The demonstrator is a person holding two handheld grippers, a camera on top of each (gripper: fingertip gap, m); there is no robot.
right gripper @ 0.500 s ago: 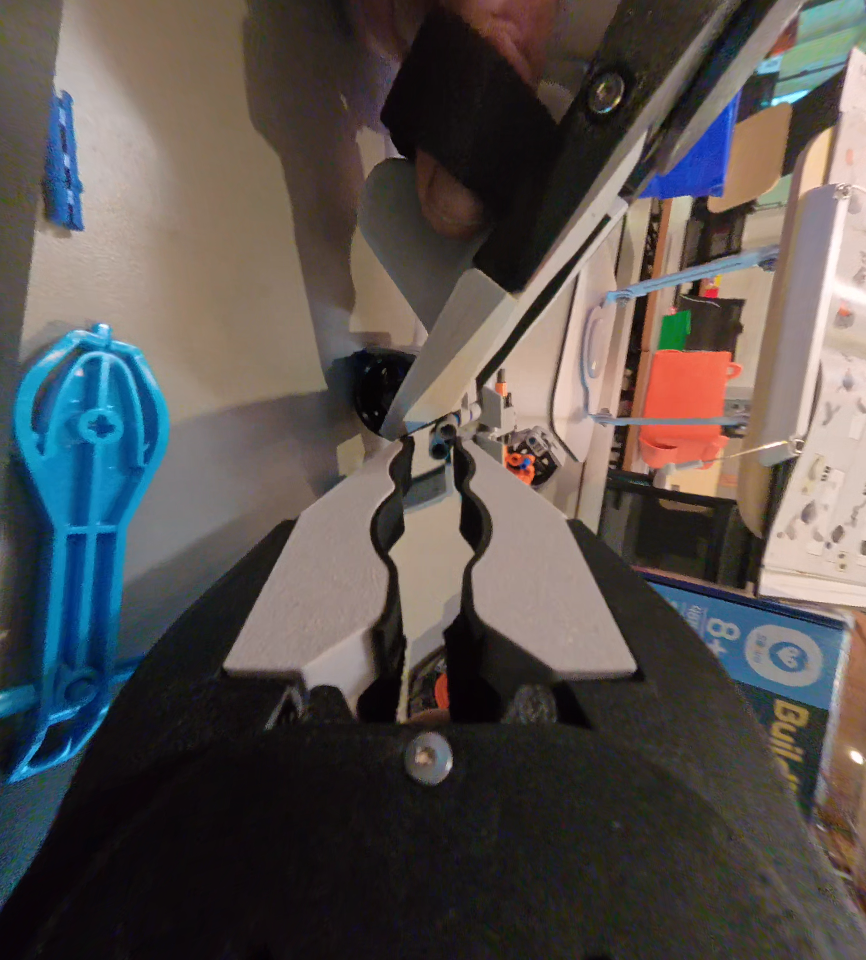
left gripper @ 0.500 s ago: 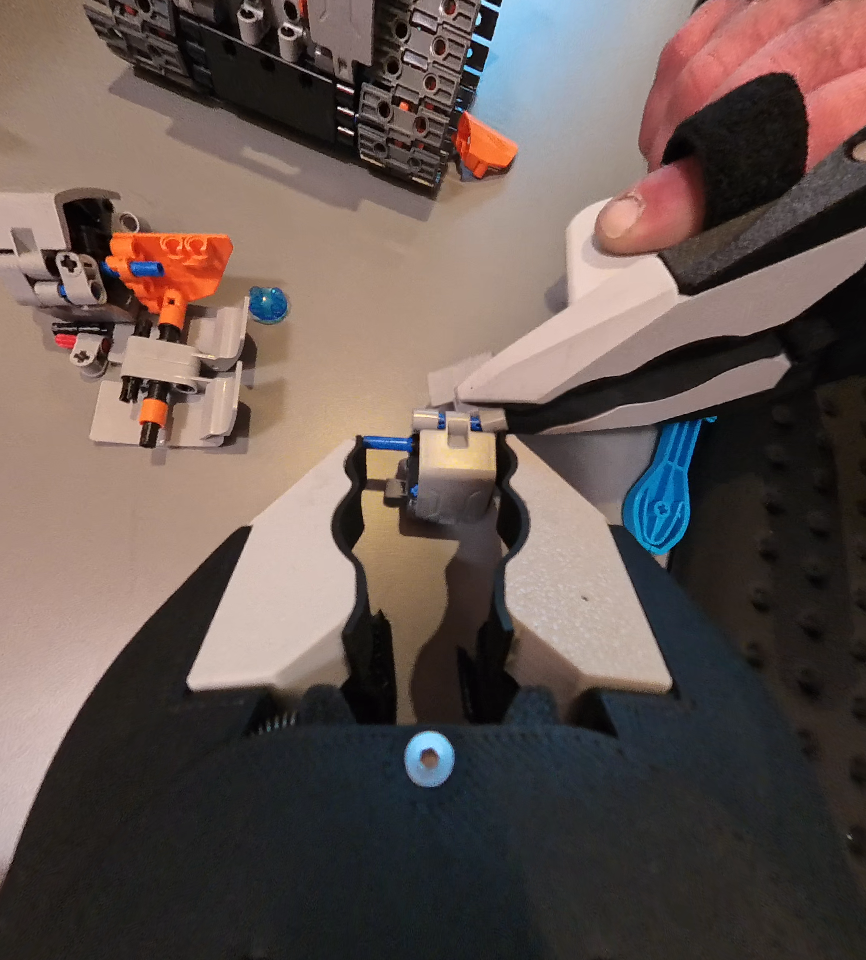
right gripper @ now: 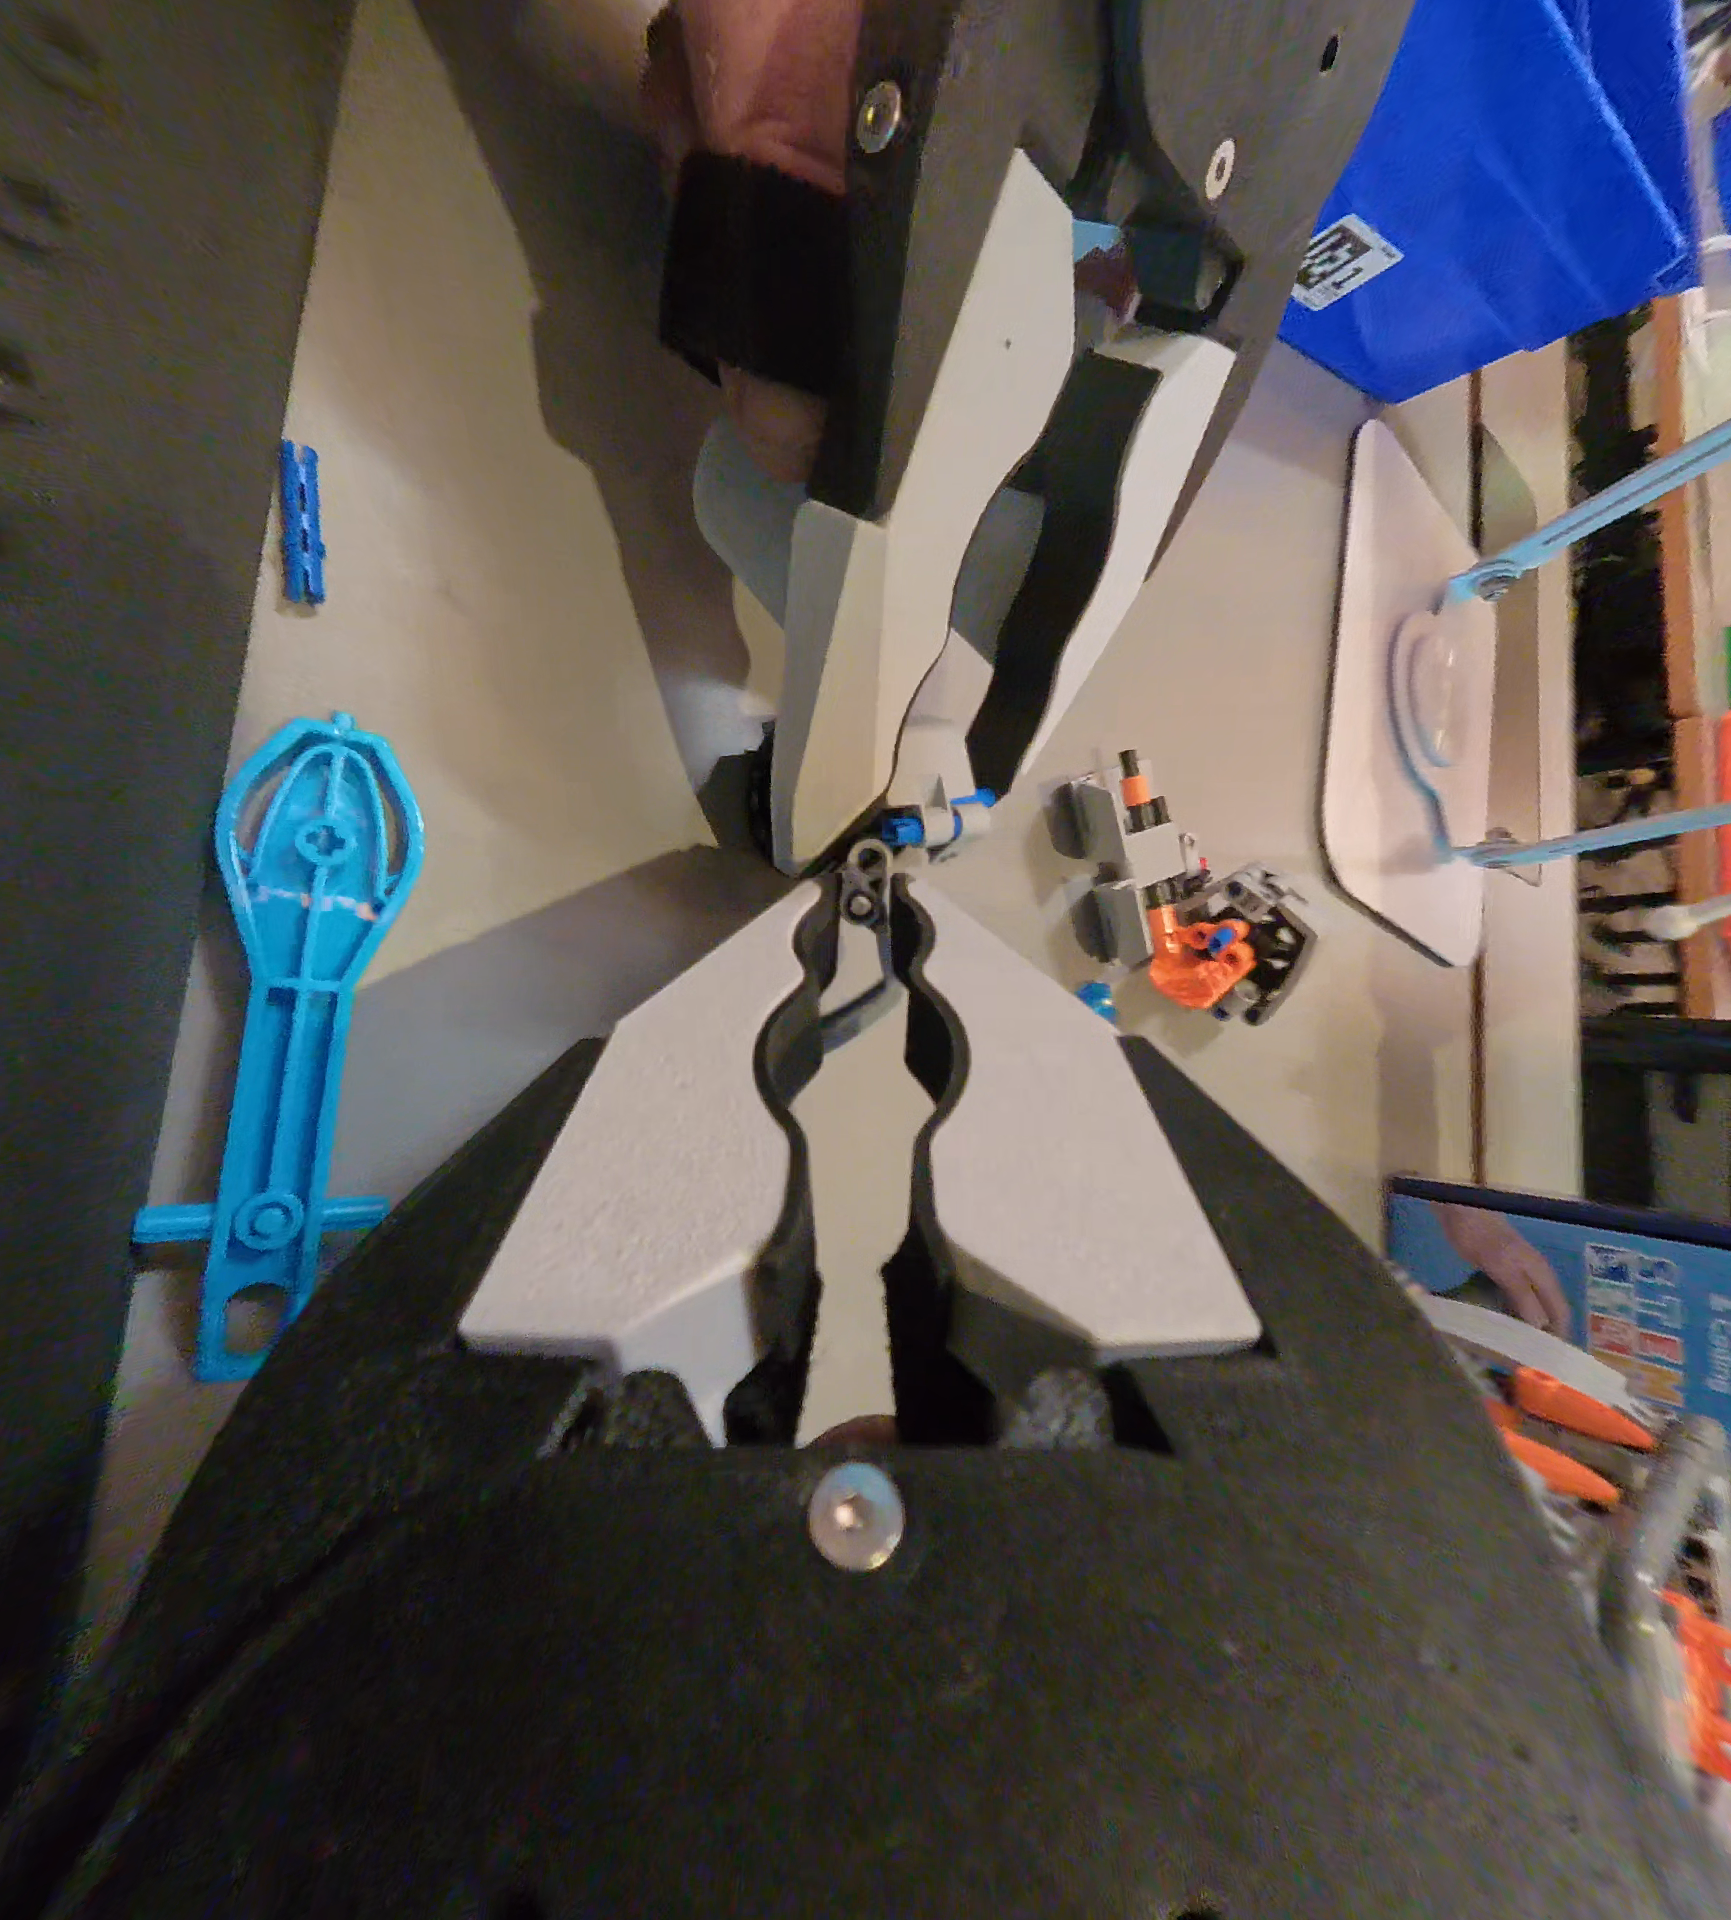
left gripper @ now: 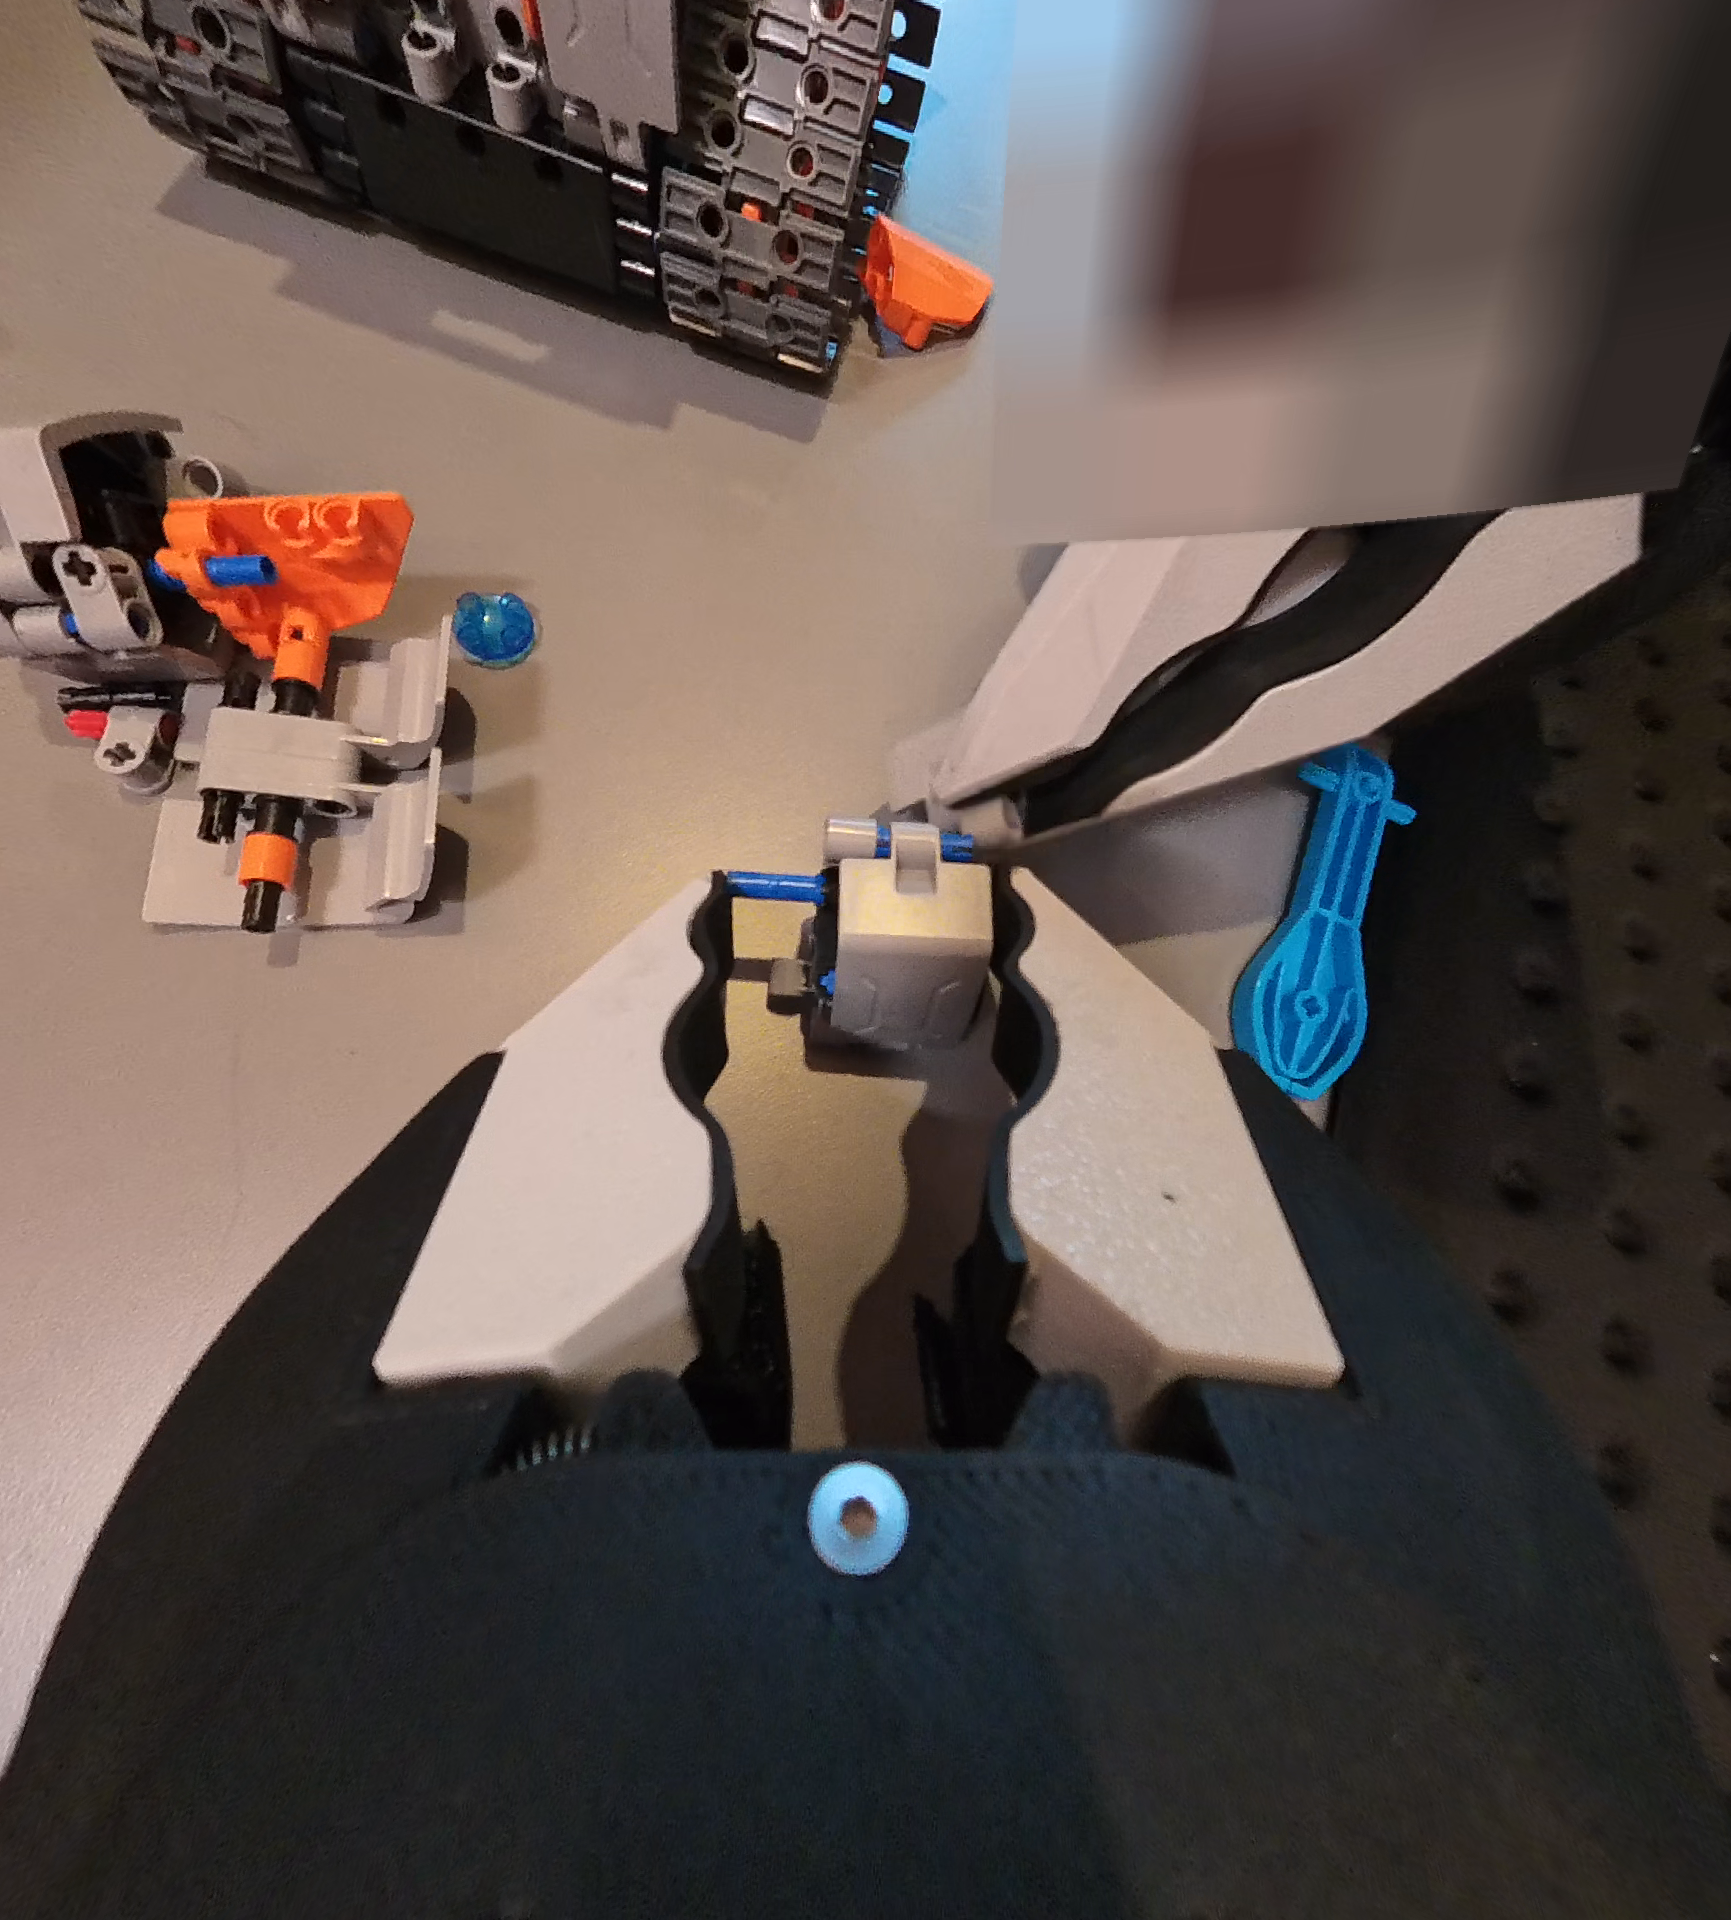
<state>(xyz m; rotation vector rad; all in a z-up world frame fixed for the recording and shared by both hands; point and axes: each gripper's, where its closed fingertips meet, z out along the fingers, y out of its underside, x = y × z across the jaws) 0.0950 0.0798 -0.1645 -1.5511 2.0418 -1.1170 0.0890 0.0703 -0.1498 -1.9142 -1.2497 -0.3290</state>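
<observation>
Between the left gripper's [left gripper: 861, 914] two pale fingers sits a small grey block assembly [left gripper: 905, 956] with blue pins. It rests against the right-hand finger, while a thin blue pin [left gripper: 773, 885] juts out sideways to the tip of the left-hand finger. The fingers are spread about as wide as the assembly and its pin together; whether they actually squeeze it cannot be told.

From the upper right, the right gripper [left gripper: 986, 831] reaches down at a slant, its tips meeting the top of the grey assembly. In its own view, the right gripper [right gripper: 866, 899] has its fingers clenched on a small dark grey connector piece [right gripper: 866, 883] with round holes, pinched at the very tips. This piece sits just beside the blue-pinned end of the assembly held near the left gripper [right gripper: 928, 821].

On the tan table [left gripper: 113, 1143], well to the left, lies a loose cluster of grey, black and orange building parts [left gripper: 248, 665], with a small translucent blue round stud [left gripper: 494, 625] just beside it. Farther back stands a large grey and black tracked model [left gripper: 528, 156], an orange piece [left gripper: 918, 281] at its right corner. A bright blue plastic separator tool [left gripper: 1323, 935] lies at the table's right edge, next to a dark studded mat [left gripper: 1619, 1143].
</observation>
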